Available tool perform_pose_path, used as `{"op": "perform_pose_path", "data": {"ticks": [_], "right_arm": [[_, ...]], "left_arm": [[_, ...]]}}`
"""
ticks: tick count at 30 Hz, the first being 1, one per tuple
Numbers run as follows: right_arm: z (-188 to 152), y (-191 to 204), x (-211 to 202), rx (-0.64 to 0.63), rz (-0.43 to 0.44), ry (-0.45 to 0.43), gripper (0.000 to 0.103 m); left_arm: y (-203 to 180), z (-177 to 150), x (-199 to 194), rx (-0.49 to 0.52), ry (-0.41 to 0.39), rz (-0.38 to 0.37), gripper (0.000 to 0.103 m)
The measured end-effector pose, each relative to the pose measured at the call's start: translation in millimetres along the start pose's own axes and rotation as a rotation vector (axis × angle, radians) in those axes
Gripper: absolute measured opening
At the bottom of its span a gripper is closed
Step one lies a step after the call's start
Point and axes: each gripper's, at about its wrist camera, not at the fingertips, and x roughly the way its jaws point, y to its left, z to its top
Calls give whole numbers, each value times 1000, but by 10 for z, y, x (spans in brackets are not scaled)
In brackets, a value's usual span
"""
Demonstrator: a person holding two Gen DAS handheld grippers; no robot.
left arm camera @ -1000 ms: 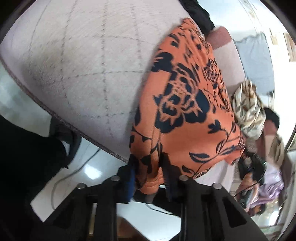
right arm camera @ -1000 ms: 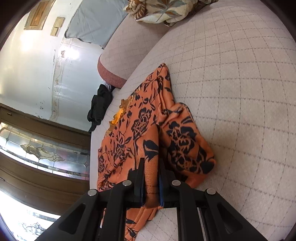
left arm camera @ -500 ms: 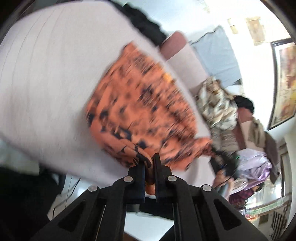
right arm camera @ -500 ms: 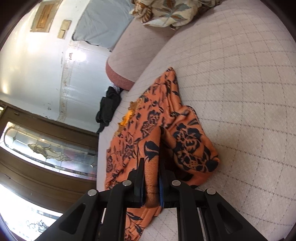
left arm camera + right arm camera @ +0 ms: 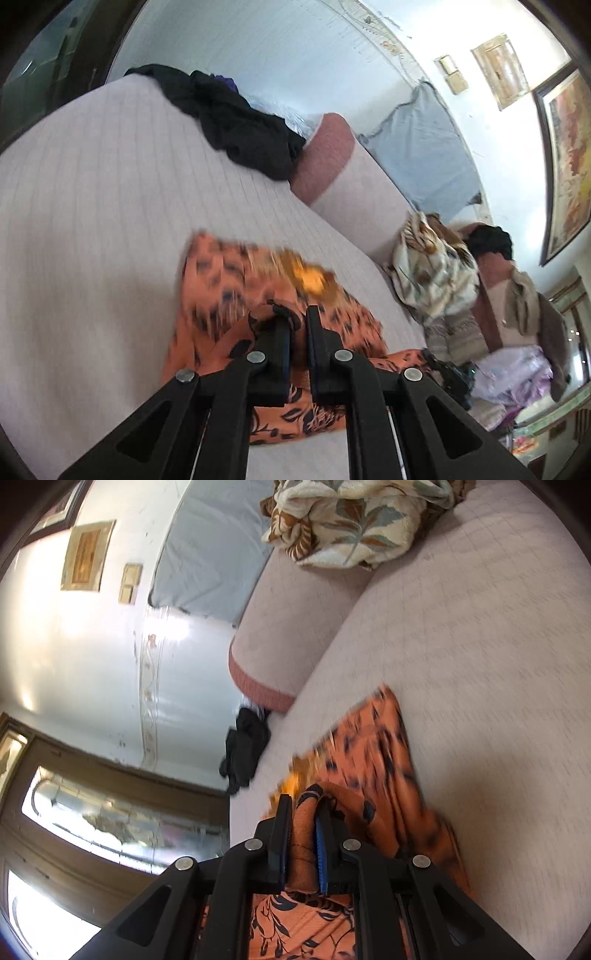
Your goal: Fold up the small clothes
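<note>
Closest to me, between the person's two hands, the orange floral garment (image 5: 221, 295) hangs in a double grip. The left gripper (image 5: 297, 332) has its jaws drawn narrow on a bunched edge of the cloth, and the right gripper (image 5: 303, 827) is likewise pinched tight on a thick fold that fills the gap between its pads. Most of the fabric trails down from both grips onto the pale quilted sofa seat (image 5: 92, 221), blurred with motion, a yellow-gold patch showing near its far edge. To my eye this is the carry-over stage of a fold: the two pinched ends are being taken across the rest of the garment. Next, both hands should travel together, keep the held edge level and taut, and lay it down squarely on the part lying flat before letting go. Farther along the seat lies a black heap of clothing (image 5: 236, 125), and by the sofa's back a leaf-print blanket (image 5: 351, 517) sits crumpled.
</note>
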Motion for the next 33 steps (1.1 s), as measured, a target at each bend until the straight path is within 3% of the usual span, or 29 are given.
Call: {"op": "perform_pose_path", "data": {"ticks": [4, 8, 12, 13, 15, 16, 17, 18, 19, 20, 23, 25, 27, 29, 31, 33], "right_arm": [[333, -3, 349, 20, 24, -41, 12], [586, -58, 810, 41, -37, -29, 16], [687, -348, 1061, 131, -121, 13, 22], [699, -423, 1041, 157, -130, 3, 28], [723, -534, 887, 211, -118, -61, 64], [733, -549, 722, 233, -95, -137, 84], [738, -542, 590, 240, -65, -198, 85], [739, -517, 463, 239, -31, -248, 85], [736, -450, 347, 224, -7, -277, 85], [729, -369, 303, 196, -11, -270, 85], [585, 93, 380, -9, -68, -158, 82], [360, 436, 575, -169, -103, -46, 74], [46, 742, 868, -304, -122, 95, 67], [-282, 935, 1135, -399, -144, 204, 57], [-666, 1087, 1408, -490, -177, 313, 49], [-984, 1146, 1571, -567, -222, 373, 47]], "left_arm": [[89, 368, 520, -15, -1, 46, 8], [498, 466, 1120, -101, 22, 127, 8], [868, 351, 1352, -200, -10, 78, 8], [908, 317, 1348, -219, -28, 56, 8], [956, 254, 1290, -253, -72, 10, 11], [954, 234, 1233, -263, -93, -9, 14], [944, 217, 1153, -274, -120, -26, 26], [925, 211, 1082, -282, -146, -25, 49], [881, 166, 920, -292, -210, 5, 63], [809, 113, 737, -294, -281, 47, 85], [551, -34, 342, -258, -381, 152, 89], [315, -207, 217, -213, -383, 201, 89], [110, -359, 280, -151, -327, 272, 89], [-93, -611, 487, -60, -205, 404, 89], [-147, -834, 655, -26, -126, 476, 89], [-136, -978, 773, -21, -69, 496, 89]]}}
